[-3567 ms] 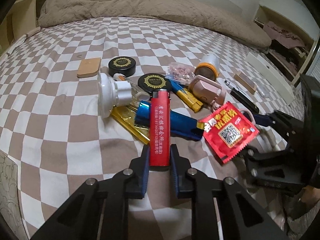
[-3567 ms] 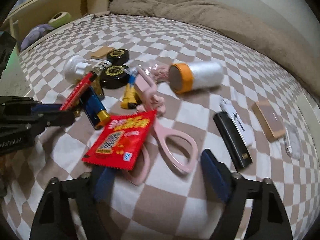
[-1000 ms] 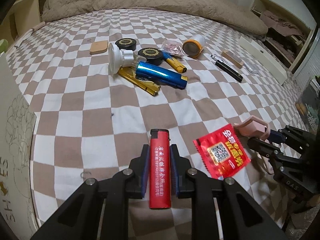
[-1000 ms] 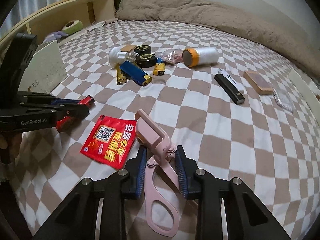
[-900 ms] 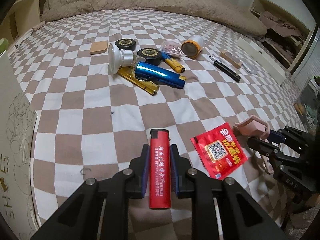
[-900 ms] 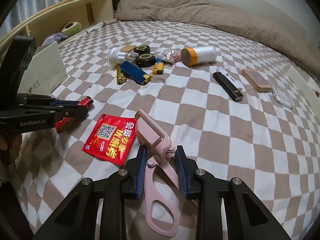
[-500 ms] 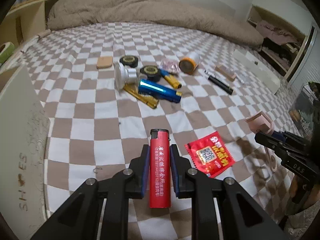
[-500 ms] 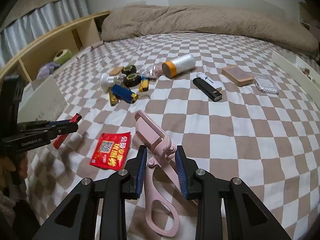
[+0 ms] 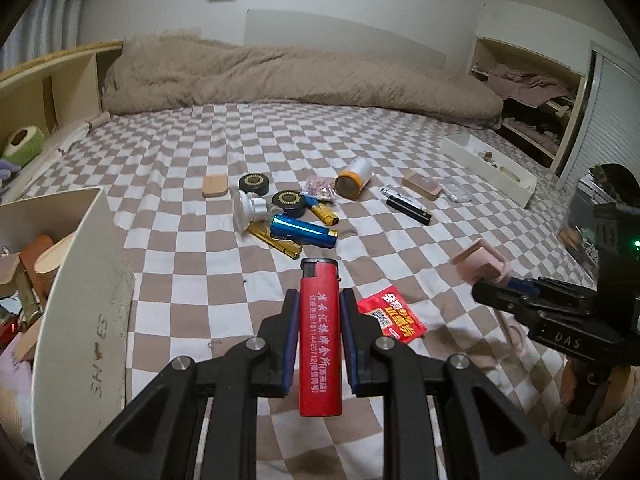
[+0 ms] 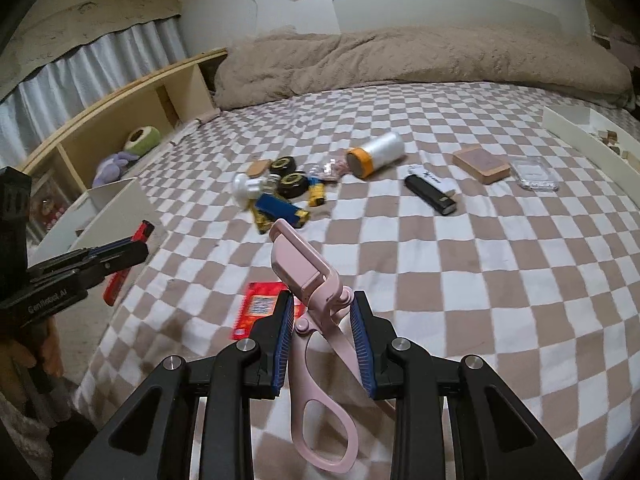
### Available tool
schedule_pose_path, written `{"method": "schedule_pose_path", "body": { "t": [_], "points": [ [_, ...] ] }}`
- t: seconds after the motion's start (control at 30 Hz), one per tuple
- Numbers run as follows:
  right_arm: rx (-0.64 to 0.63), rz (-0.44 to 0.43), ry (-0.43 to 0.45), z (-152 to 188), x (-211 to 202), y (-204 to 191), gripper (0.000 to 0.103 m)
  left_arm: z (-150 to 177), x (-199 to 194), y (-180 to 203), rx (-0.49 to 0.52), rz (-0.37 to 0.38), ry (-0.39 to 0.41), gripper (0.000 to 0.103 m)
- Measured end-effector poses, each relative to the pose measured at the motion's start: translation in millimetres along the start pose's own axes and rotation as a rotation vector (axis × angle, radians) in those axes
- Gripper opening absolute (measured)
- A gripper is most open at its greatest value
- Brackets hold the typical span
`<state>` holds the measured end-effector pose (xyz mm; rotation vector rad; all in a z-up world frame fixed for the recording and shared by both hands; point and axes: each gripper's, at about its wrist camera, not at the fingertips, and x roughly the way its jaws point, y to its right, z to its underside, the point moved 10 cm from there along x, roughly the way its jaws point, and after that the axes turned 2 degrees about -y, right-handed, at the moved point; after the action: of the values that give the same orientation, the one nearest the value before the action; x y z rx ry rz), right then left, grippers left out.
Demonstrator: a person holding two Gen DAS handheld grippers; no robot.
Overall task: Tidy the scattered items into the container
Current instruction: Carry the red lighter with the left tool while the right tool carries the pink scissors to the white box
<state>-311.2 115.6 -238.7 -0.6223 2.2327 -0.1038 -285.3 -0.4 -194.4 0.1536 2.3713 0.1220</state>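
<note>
My left gripper is shut on a red lighter, held in the air above the checkered bed. The white box, several things inside, stands just to its left. Pink scissors with a sheathed tip are clamped in my right gripper, which is shut on them above the bed's near edge. A red snack packet lies flat on the bed between the two grippers. Further back lies a cluster with a blue lighter, black tins and an orange-capped bottle.
A black lighter, a wooden block and a clear case lie to the right. A long white tray runs along the bed's right edge. A beige duvet fills the head end, and a wooden shelf lines the left.
Both grippers have risen and tilted up, so more of the room shows. The white box has come into view at the left. The packet stayed on the bed.
</note>
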Motion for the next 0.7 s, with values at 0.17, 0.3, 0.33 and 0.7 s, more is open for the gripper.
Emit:
{"method": "schedule_pose_path", "body": {
  "t": [0.17, 0.3, 0.33, 0.7],
  "points": [
    [0.006, -0.031, 0.034, 0, -8, -24, 0.03, -4, -20, 2, -0.007, 0.002, 0.047, 0.02],
    [0.016, -0.063, 0.045, -2, -13, -44, 0.03, -11, -37, -2, -0.019, 0.009, 0.081, 0.02],
    [0.016, -0.07, 0.048, -3, -14, -49, 0.03, -11, -41, -3, -0.022, 0.01, 0.087, 0.02],
    [-0.054, -0.162, 0.089, -28, -33, -126, 0.03, -23, -100, -21, -0.031, 0.023, 0.169, 0.02]
  ]
}}
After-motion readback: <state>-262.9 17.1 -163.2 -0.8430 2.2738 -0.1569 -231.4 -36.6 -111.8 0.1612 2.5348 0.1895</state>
